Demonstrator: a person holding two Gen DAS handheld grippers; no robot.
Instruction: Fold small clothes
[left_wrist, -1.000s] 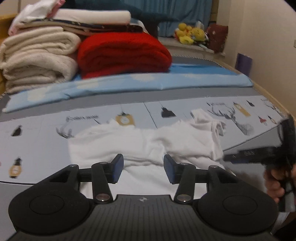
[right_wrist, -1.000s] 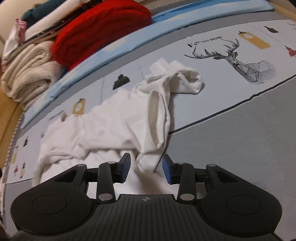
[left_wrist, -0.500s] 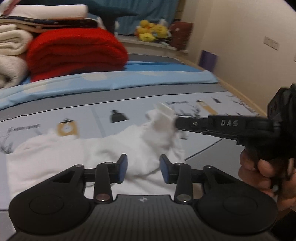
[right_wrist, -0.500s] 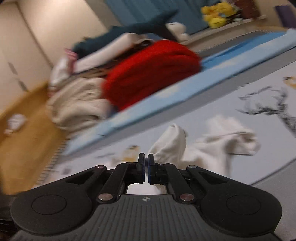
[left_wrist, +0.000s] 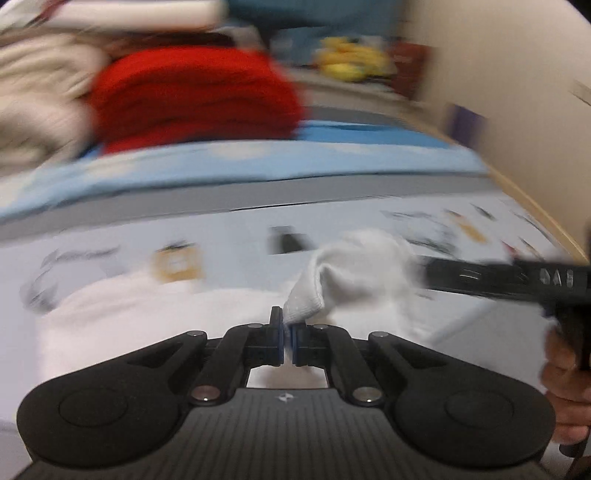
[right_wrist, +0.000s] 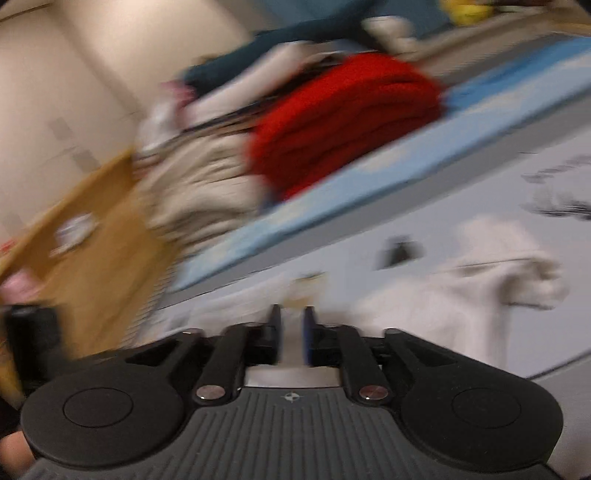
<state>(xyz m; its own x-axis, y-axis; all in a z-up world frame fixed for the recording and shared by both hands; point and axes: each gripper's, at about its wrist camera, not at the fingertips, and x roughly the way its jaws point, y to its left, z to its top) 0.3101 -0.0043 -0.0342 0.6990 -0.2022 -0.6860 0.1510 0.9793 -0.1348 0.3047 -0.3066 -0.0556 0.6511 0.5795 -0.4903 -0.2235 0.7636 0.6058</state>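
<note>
My left tongs (left_wrist: 287, 334), open a second ago, have now closed on a raised fold of the white garment (left_wrist: 354, 273), which lies on the printed bed cover (left_wrist: 221, 236). My right tongs (right_wrist: 291, 332), briefly shut, are opening with nothing clearly between them. I judge the fold handed over, ready to carry across.
</note>
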